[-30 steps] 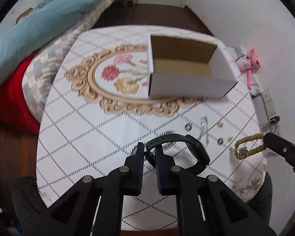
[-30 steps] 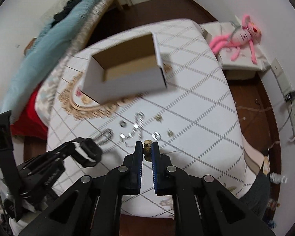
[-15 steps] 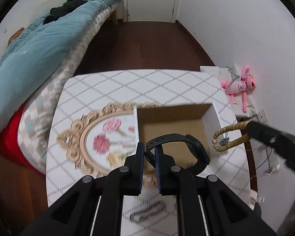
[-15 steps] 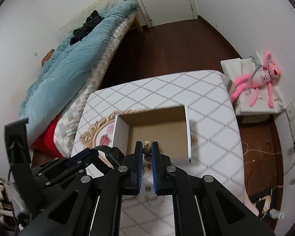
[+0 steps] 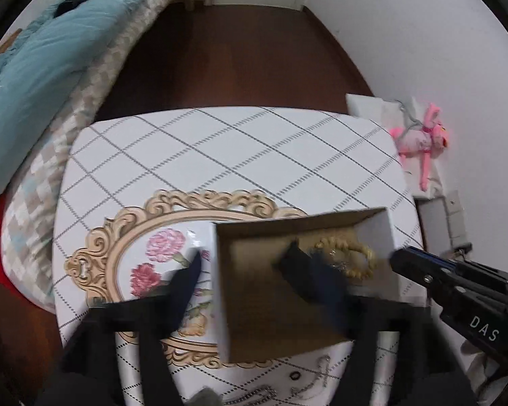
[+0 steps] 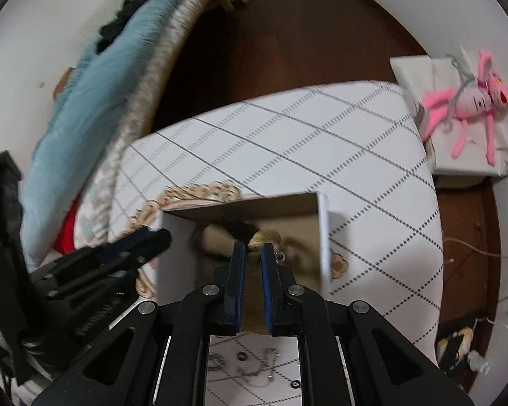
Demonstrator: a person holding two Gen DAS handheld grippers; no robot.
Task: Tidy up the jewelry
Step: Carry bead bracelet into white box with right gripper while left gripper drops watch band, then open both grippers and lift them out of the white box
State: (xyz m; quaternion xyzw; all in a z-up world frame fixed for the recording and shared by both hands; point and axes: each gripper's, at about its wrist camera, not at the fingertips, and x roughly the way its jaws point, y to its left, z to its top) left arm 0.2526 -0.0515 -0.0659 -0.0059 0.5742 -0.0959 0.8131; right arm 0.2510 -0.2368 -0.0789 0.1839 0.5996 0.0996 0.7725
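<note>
Cardboard box (image 5: 298,301) sits on the checked table (image 5: 220,149), beaded bracelet (image 5: 352,257) and black watch (image 6: 237,228) lying inside; left gripper (image 5: 244,264) spread wide, right gripper (image 6: 253,248) parted too, both empty.

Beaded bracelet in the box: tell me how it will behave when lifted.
Probably floppy: the beaded bracelet is a loop of small separate beads, so it should sag from one pinch. Likely light: the strand looks thin. The rounded beads may slip in a pinch.
</note>
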